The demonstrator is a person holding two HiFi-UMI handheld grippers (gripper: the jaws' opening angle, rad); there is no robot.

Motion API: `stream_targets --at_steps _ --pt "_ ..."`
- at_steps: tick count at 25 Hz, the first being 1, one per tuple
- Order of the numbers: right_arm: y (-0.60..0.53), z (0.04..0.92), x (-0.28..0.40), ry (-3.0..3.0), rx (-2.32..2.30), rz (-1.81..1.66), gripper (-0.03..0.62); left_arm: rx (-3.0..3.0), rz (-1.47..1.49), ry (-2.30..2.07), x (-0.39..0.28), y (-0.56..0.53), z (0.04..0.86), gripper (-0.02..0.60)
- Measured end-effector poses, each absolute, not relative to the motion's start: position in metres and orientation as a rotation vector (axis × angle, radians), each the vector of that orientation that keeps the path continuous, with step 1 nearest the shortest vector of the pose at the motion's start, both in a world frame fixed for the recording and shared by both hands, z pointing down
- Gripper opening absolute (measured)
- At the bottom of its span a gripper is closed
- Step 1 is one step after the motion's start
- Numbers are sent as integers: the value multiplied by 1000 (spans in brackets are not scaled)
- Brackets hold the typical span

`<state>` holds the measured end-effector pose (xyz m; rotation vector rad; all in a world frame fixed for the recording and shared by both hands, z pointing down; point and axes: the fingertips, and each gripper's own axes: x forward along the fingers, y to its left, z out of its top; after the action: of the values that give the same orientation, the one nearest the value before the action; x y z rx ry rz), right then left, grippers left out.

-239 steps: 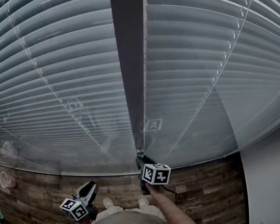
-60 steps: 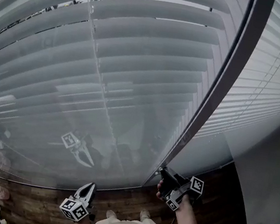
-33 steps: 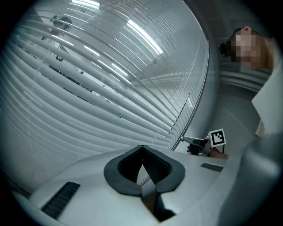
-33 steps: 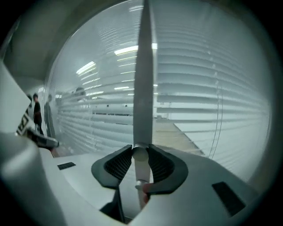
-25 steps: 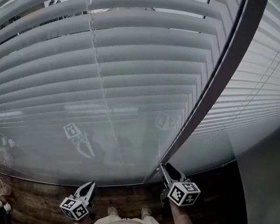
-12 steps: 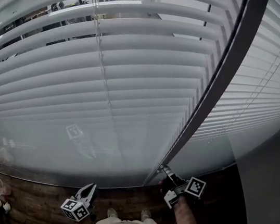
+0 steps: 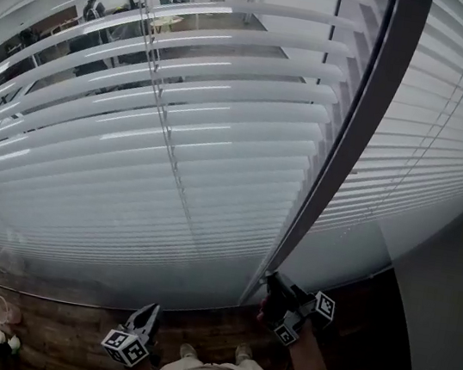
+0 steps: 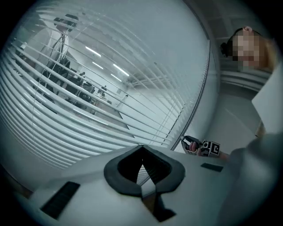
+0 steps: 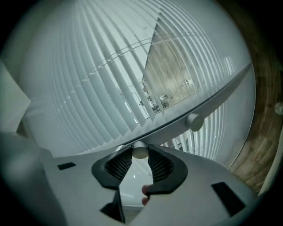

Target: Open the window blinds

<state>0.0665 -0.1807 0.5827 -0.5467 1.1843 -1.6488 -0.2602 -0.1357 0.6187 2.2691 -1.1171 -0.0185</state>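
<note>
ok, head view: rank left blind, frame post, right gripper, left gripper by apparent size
1. left blind
2. frame post
3. right gripper, jaws closing on the white wand tip, and left gripper, shut and empty: look alike, can't rank.

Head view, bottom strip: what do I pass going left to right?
Left gripper → the person's shoes → right gripper, jaws closing on the tilt wand → grey wall.

slats [image 7: 179,128]: smooth, glossy (plastic-looking) | floor [image 7: 62,318]: wood planks | frame post [image 7: 369,114]: dark, matt
</note>
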Motion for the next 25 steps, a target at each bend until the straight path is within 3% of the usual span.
stream_targets --at_steps 6,19,22,25 --pt "-184 578 67 1117 -466 -1659 120 2275 -24 -1122 -257 -138 609 15" --pt "-189 544 69 1698 -936 -1449 120 2303 -33 -1114 -253 -143 594 15" --pt "-185 529 74 1949 -1086 -1286 198 2318 -40 -1117 -247 -146 592 15" --pt "-171 532 82 2110 -1253 -1182 210 2319 -36 -1112 -239 -144 595 15"
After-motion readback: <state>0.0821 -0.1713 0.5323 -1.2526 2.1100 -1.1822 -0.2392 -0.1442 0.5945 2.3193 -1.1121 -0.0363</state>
